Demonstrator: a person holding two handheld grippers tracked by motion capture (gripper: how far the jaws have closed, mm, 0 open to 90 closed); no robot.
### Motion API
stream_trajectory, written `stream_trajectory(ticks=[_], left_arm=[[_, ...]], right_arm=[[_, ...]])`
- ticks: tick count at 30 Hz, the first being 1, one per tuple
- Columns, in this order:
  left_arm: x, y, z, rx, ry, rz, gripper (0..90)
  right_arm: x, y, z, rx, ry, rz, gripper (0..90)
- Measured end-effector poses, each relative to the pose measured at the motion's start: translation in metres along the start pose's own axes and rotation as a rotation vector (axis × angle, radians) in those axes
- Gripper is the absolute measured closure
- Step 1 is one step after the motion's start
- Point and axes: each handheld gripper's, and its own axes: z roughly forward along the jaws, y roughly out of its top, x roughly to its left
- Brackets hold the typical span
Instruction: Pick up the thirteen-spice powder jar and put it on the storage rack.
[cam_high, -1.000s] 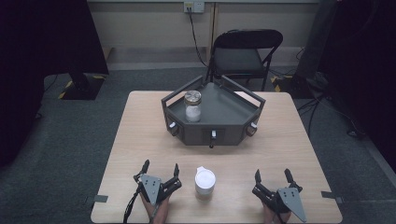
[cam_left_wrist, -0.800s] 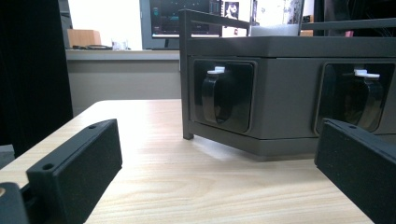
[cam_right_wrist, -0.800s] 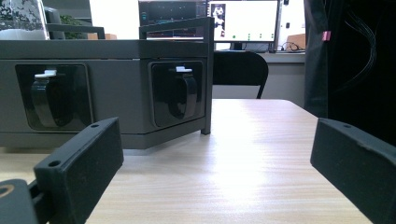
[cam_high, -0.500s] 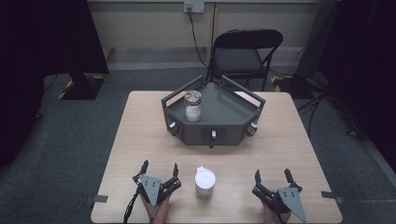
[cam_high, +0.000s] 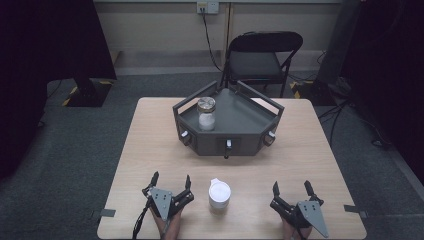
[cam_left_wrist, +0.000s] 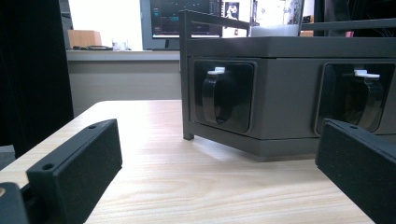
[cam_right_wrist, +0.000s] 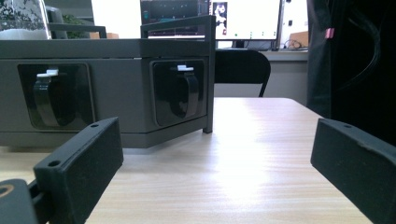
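A dark grey hexagonal tray (cam_high: 240, 117) with rails and knobs on its sides stands at the table's far middle. Inside it, at the left, a glass jar (cam_high: 206, 114) with a metal lid holds white powder. A white lidded cup (cam_high: 219, 196) stands near the front edge between the two grippers. My left gripper (cam_high: 170, 179) rests open to the cup's left, nothing between its fingers. My right gripper (cam_high: 291, 187) rests open to the cup's right, also holding nothing. The tray's front face with two black knobs (cam_left_wrist: 219, 95) rises ahead in the left gripper view, and the tray (cam_right_wrist: 107, 88) also rises ahead in the right gripper view.
The light wooden table (cam_high: 150, 145) has bare room left and right of the tray. A black folding chair (cam_high: 262, 57) stands behind the table's far edge. Tape tabs mark the front corners.
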Motion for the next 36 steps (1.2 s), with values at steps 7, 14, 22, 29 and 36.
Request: stream_trajectory(ticks=[7, 14, 22, 29, 36], left_arm=[[0.000, 0.000, 0.000, 0.000, 0.001, 0.000, 0.0], [0.000, 0.000, 0.000, 0.000, 0.002, -0.001, 0.0], [0.000, 0.000, 0.000, 0.000, 0.002, 0.000, 0.0], [0.000, 0.000, 0.000, 0.000, 0.000, 0.000, 0.0], [0.000, 0.000, 0.000, 0.000, 0.001, -0.001, 0.0]], right_arm=[[0.002, 0.011, -0.004, -0.015, 0.072, 0.032, 0.0], [0.023, 0.042, -0.008, -0.085, 0.314, 0.090, 0.0], [0.059, 0.046, 0.000, -0.042, 0.499, 0.060, 2.3], [0.074, 0.036, 0.001, 0.036, 0.542, 0.019, 8.6], [0.077, 0.035, 0.003, 0.086, 0.545, -0.006, 17.7]])
